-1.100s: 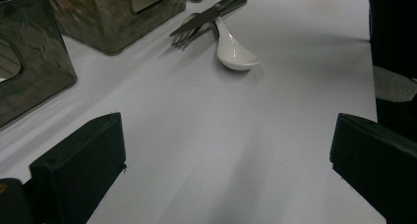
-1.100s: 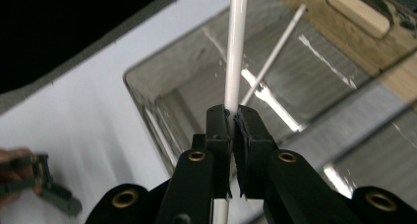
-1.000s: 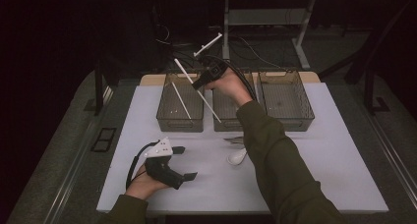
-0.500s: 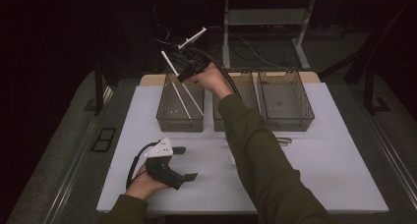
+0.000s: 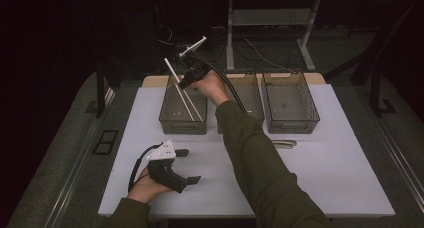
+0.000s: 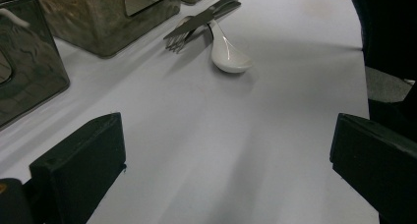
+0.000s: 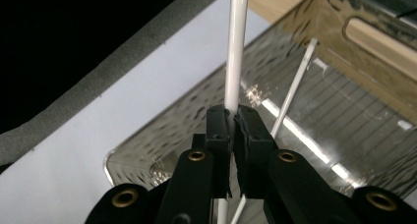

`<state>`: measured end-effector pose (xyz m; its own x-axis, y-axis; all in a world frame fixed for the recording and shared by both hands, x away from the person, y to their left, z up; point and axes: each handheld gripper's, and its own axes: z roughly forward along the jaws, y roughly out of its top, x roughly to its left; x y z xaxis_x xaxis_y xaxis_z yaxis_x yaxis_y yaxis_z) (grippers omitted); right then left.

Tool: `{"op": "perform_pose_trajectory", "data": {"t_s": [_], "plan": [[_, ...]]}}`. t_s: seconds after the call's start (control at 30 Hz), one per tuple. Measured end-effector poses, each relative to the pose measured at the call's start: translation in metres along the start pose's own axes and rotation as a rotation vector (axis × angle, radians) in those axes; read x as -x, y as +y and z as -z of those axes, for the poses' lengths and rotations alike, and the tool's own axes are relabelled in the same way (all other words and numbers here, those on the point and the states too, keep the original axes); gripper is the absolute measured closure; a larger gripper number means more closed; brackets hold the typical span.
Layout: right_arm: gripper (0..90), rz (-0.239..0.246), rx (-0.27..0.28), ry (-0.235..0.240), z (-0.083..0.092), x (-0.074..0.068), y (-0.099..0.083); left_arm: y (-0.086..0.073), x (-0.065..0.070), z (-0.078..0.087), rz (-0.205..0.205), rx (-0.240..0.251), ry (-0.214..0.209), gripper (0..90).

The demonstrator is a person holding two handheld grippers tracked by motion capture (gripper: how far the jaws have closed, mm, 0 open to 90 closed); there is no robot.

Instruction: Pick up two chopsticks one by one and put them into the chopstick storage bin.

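Note:
My right gripper (image 5: 186, 81) hangs over the left clear bin (image 5: 182, 126), shut on a white chopstick (image 5: 170, 69) that slants down into the bin. In the right gripper view the jaws (image 7: 233, 122) pinch this chopstick (image 7: 236, 47) near its middle, and a second white chopstick (image 7: 294, 89) leans inside the bin (image 7: 354, 121). That second chopstick (image 5: 196, 112) also shows in the high view. My left gripper (image 5: 188, 165) rests on the white table near the front edge, open with nothing between its jaws. A white spoon (image 6: 230, 57) with a fork and knife (image 6: 199, 23) lies ahead of it.
Two more clear bins, middle (image 5: 254, 119) and right (image 5: 291, 125), stand in a row at the back of the white mat (image 5: 330, 178). Metal cutlery (image 5: 284, 143) lies just in front of them. The person's right sleeve (image 5: 255, 163) crosses the table's middle.
My right gripper has carried the chopstick leftward, from over the middle bin to over the left bin, and sunk a little. The left gripper has stayed put.

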<state>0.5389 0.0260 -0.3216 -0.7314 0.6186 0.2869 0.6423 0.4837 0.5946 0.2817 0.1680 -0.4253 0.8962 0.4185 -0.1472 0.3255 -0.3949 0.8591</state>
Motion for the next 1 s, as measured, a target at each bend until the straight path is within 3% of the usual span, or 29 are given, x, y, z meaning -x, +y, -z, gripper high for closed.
{"op": "perform_pose_trajectory", "data": {"t_s": [0.4, 0.57, 0.87, 1.0], "plan": [[84.2, -0.045, -0.044, -0.02, -0.025, 0.012, -0.016, 0.0, -0.001, 0.0, -0.006, -0.003, -0.002, 0.0], [78.9, -0.042, -0.061, -0.034, -0.032, 0.014, -0.02, 0.0, 0.0, 0.001, -0.007, -0.006, -0.003, 0.0], [64.9, -0.016, -0.033, -0.023, -0.022, 0.017, -0.027, 0.0, 0.0, 0.0, -0.01, -0.012, -0.002, 0.0], [57.6, 0.027, -0.001, -0.024, -0.01, 0.015, -0.032, 0.0, 0.0, 0.0, -0.014, -0.015, -0.001, 0.0]]}}
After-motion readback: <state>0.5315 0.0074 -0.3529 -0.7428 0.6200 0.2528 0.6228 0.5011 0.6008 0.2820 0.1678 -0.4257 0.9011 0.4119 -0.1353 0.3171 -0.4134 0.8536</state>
